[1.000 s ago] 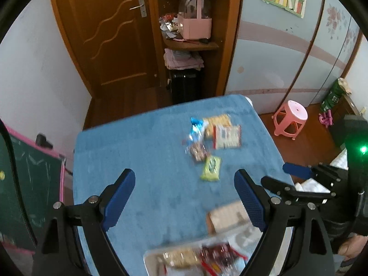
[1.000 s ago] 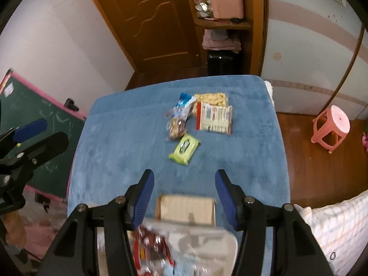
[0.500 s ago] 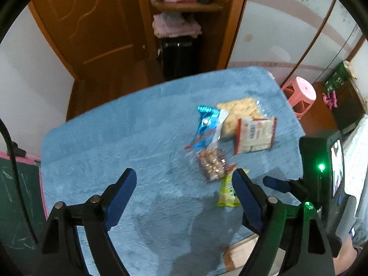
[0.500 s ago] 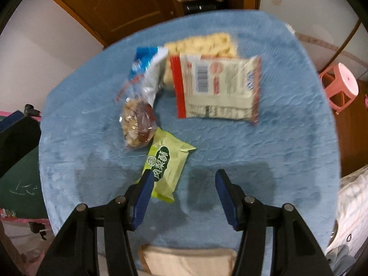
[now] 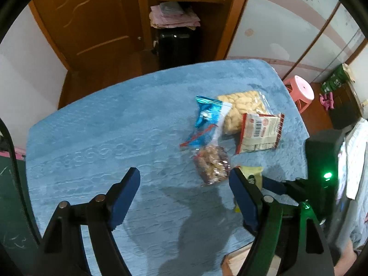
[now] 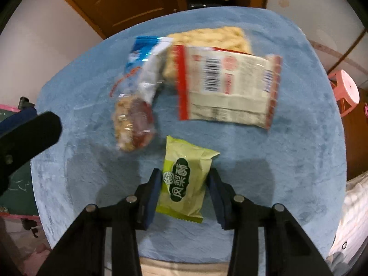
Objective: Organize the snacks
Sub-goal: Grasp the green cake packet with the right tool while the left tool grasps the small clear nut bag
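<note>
Several snack packets lie on the blue tablecloth (image 5: pixel 115 138). A green packet (image 6: pixel 185 179) sits between the fingers of my right gripper (image 6: pixel 184 179), which straddles it low over the cloth; the pads stand just beside it, still open. Beyond lie a clear bag of nuts (image 6: pixel 133 122), a blue wrapper (image 6: pixel 145 53), a red-and-white packet (image 6: pixel 230 87) and a bag of pale crackers (image 6: pixel 211 36). My left gripper (image 5: pixel 184 184) is open and empty above the cloth, left of the nut bag (image 5: pixel 212 164). The right gripper (image 5: pixel 276 187) shows in the left wrist view.
A tan box edge (image 6: pixel 184 269) lies at the near table edge. A pink stool (image 5: pixel 301 92) stands right of the table. A wooden door (image 5: pixel 87 18) and shelf unit (image 5: pixel 184 11) are behind. A green chalkboard (image 6: pixel 16 188) stands at left.
Both grippers moved forward and down toward the snacks. My right gripper has come around the green packet and narrowed its jaws. The tray at the near edge has left view.
</note>
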Demonstrator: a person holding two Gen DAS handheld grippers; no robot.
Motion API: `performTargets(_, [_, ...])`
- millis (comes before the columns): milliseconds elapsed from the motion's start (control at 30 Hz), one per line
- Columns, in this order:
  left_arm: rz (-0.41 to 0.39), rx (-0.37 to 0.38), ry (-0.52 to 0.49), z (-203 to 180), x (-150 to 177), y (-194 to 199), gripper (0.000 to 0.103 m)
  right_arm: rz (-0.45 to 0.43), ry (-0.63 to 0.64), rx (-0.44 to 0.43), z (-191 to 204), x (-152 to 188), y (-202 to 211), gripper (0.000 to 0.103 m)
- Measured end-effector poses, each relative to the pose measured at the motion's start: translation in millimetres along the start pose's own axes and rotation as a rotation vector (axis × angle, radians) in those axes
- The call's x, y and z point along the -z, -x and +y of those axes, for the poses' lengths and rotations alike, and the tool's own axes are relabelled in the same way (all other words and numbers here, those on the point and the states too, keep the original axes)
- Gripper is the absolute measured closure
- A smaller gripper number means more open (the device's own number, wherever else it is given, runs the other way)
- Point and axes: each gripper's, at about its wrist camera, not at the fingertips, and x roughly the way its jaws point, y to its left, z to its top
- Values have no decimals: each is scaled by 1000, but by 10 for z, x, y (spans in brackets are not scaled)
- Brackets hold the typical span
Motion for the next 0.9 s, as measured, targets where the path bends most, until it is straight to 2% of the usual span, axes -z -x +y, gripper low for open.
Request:
performTargets(233, [38, 9, -7, -273, -60, -325, 25, -29, -60, 30, -380, 27, 103, 62])
performTargets(400, [92, -16, 46, -320, -87, -646, 25, -39, -94, 14, -541, 47, 133, 62])
performTargets(433, [97, -4, 59, -313, -91, -680, 30, -40, -95, 9, -555, 59, 134, 62])
performTargets(467, [100, 19, 87, -299, -90, -719, 31, -41, -94, 6, -576, 74, 140, 62])
performTargets(533, [73, 14, 97, -308, -76, -706, 37, -41, -90, 2, -622, 70, 149, 62])
performTargets(600, [58, -5, 79, -332, -52, -666, 51, -40, -92, -8, -657, 99, 176, 62])
performTargets(633, [45, 0, 69, -335, -42, -628, 65, -39, -92, -14, -662, 115, 192, 62])
performTargets(667, [47, 32, 69, -330, -22, -575, 66, -40, -92, -19, -653, 96, 204, 62])
performTargets(733, [57, 47, 85, -297, 10, -507, 66, -49, -86, -31, -640, 100, 280, 62])
performTargets(900, [16, 114, 115, -150, 260, -62, 66, -95, -56, -64, -583, 159, 632, 62])
